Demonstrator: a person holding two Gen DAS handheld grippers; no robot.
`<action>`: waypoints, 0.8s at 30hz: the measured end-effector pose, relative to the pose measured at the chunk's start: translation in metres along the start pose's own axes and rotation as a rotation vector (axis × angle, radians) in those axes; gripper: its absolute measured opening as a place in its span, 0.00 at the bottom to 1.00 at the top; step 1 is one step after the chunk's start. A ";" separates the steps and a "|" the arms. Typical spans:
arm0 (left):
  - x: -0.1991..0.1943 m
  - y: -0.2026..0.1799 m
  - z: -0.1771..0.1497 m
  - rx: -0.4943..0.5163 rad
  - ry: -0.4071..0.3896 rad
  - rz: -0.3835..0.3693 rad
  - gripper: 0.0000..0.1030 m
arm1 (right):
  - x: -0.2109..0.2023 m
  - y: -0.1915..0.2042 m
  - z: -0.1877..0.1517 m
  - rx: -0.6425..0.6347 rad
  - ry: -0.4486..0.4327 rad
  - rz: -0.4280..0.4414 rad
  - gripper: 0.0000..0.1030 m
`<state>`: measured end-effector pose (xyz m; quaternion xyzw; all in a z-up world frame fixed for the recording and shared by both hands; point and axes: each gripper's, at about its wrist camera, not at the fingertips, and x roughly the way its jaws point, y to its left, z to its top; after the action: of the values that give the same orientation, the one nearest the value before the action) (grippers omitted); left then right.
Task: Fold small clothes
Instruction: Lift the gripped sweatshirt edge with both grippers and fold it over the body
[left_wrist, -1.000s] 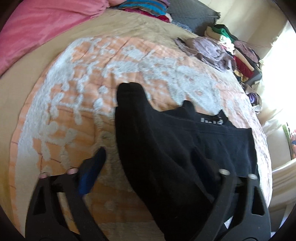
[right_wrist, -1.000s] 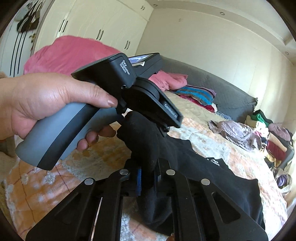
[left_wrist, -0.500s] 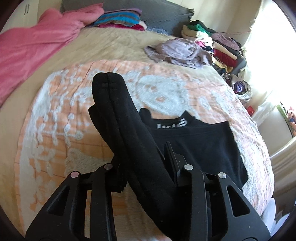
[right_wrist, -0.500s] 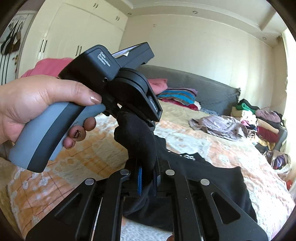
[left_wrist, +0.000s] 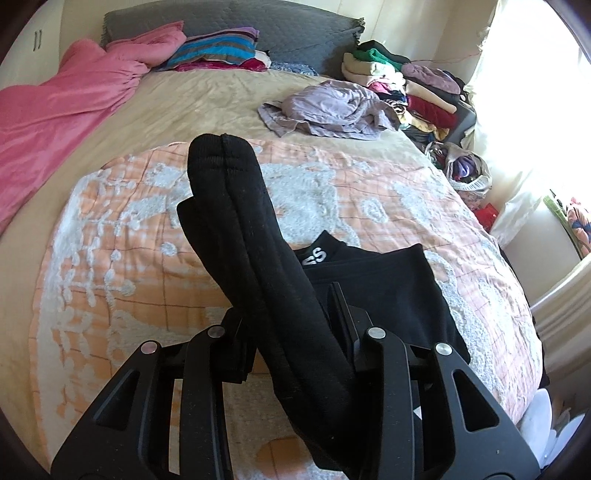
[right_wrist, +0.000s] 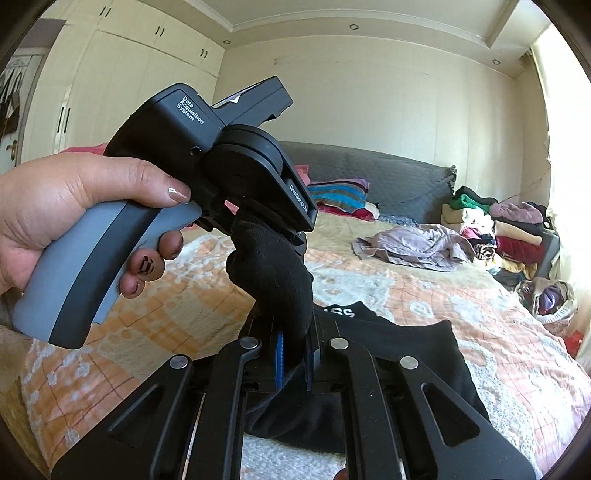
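Pink duvet (left_wrist: 55, 107): bunched along the bed's left side, well apart from the work.
Left hand (right_wrist: 66, 206): wraps the grey handle of the left claw, seen from the right wrist camera.
Left claw (left_wrist: 288, 325): narrowed onto the black socks, pinching them partway along, likely so the two stay matched.
Black socks (left_wrist: 236, 221): a pair laid together, cuffs pointing up and away from the left claw, held in the air above the orange bedspread (left_wrist: 110, 258).
Right claw (right_wrist: 293, 354): clamped tight on the lower part of the same socks, below the left claw; two grips probably keep the pair stretched for a fold.
Black garment (left_wrist: 388, 280): lies flat on the bedspread beneath the socks, white lettering showing.
Lilac clothes (left_wrist: 332, 110): heaped further up the bed, seemingly unfolded.
Clothes stack (left_wrist: 406, 85): piled at the bed's far right.
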<state>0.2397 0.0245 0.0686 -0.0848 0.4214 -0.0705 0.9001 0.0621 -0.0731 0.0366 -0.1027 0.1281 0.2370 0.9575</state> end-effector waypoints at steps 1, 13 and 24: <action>0.000 -0.004 0.000 0.005 -0.001 -0.001 0.26 | -0.002 -0.002 -0.001 0.004 -0.002 -0.004 0.06; 0.008 -0.034 0.001 0.037 0.009 -0.008 0.26 | -0.012 -0.022 -0.007 0.063 -0.004 -0.032 0.06; 0.020 -0.059 0.000 0.056 0.022 -0.020 0.26 | -0.017 -0.037 -0.014 0.103 0.001 -0.055 0.06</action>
<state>0.2496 -0.0366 0.0662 -0.0629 0.4282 -0.0923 0.8968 0.0626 -0.1156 0.0336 -0.0570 0.1378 0.2037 0.9676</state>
